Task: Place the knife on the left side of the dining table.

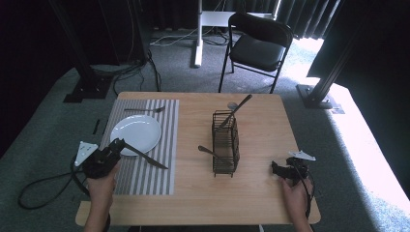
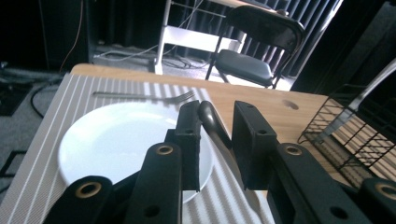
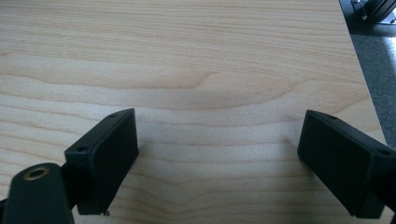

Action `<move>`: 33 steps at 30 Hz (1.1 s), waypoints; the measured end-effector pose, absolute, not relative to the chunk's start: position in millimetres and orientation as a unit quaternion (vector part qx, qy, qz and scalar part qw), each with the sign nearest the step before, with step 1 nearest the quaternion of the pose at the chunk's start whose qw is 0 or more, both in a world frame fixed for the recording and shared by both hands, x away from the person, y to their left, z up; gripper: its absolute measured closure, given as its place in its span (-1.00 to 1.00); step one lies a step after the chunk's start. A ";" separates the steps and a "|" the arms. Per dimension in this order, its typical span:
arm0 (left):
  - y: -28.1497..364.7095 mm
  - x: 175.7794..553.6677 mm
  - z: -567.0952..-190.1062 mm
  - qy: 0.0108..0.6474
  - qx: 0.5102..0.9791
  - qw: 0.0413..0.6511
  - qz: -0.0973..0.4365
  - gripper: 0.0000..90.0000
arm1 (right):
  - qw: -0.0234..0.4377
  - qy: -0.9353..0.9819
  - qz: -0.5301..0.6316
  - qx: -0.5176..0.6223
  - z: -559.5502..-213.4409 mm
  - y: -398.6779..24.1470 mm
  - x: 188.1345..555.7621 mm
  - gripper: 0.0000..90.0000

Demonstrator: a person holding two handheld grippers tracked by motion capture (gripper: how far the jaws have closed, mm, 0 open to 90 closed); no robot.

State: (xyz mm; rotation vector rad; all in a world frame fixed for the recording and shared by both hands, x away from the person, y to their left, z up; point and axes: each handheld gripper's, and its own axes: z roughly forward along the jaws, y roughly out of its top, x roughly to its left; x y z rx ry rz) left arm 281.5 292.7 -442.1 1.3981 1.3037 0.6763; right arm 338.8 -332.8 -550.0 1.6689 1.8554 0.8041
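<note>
Left gripper view has the knife [image 2: 212,123] handle sitting between the left gripper's [image 2: 218,140] fingers, jaws slightly apart, not pressing it. White plate [image 2: 107,140] is just beside the left finger. Right gripper [image 3: 217,158] gapes wide over bare table [image 3: 196,60], holding nothing.

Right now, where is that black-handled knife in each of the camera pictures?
High view: knife lower left, slanting across the striped placemat beside the white plate.
Left gripper view: knife centre, handle between the left gripper jaws.
Right gripper view: bare wood between the right gripper jaws.
Shared landmark: the wooden table.
</note>
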 end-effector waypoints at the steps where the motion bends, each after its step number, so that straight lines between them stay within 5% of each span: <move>1: 296.3 281.3 -445.1 0.549 0.582 0.530 0.281 0.60 | 0.257 0.684 0.296 0.615 -550.0 -332.8 338.8 -0.74; 33: 350.3 289.1 -518.8 0.644 0.557 0.471 0.230 0.25 | 0.257 0.684 0.296 0.615 -550.0 -332.8 338.8 -0.74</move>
